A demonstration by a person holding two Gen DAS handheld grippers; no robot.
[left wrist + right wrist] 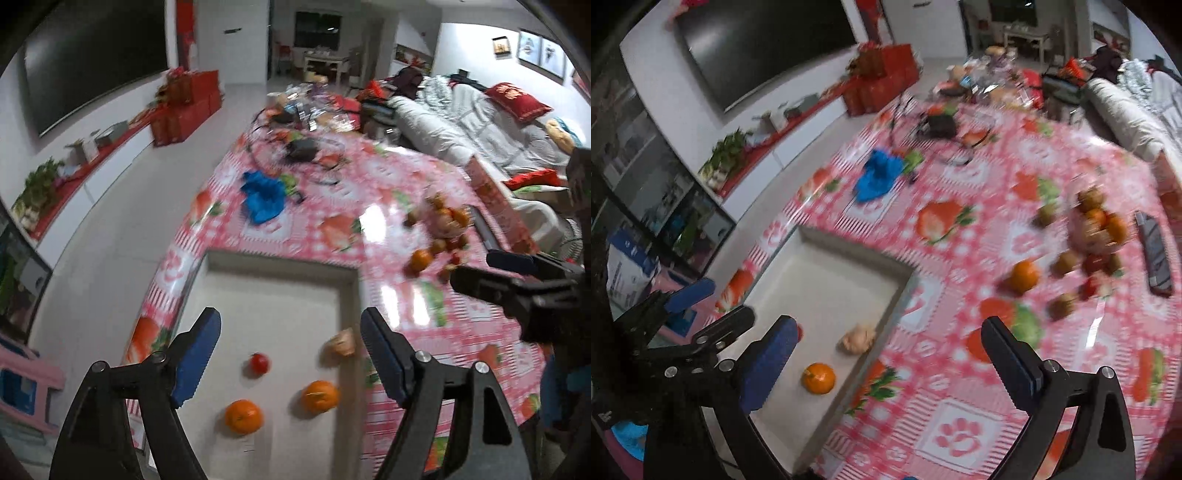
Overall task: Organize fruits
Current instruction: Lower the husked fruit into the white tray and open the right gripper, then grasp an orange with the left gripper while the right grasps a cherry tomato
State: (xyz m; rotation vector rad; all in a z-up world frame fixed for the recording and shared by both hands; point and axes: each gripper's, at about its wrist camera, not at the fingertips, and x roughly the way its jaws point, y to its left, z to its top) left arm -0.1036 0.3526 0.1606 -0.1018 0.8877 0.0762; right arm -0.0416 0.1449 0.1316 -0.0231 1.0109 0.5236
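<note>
A white tray (280,258) sits at the near corner of the strawberry-print table. It holds two oranges (243,416) (320,396), a small red fruit (259,363) and a pale peach-coloured fruit (341,341). My left gripper (291,317) hangs open above the tray with nothing between its fingers. A loose pile of oranges and brown and red fruits (1097,229) lies on the cloth to the right, with one orange (1024,275) apart from it. My right gripper (888,325) stands wide open and empty over the tray's right rim (901,295), with the left gripper (720,302) beside it.
A blue cloth (264,195), cables and a black pouch (303,149) lie farther back on the table, with clutter at the far end. A remote (1154,254) lies right of the fruit pile. A sofa (461,122) runs along the right, a TV wall on the left.
</note>
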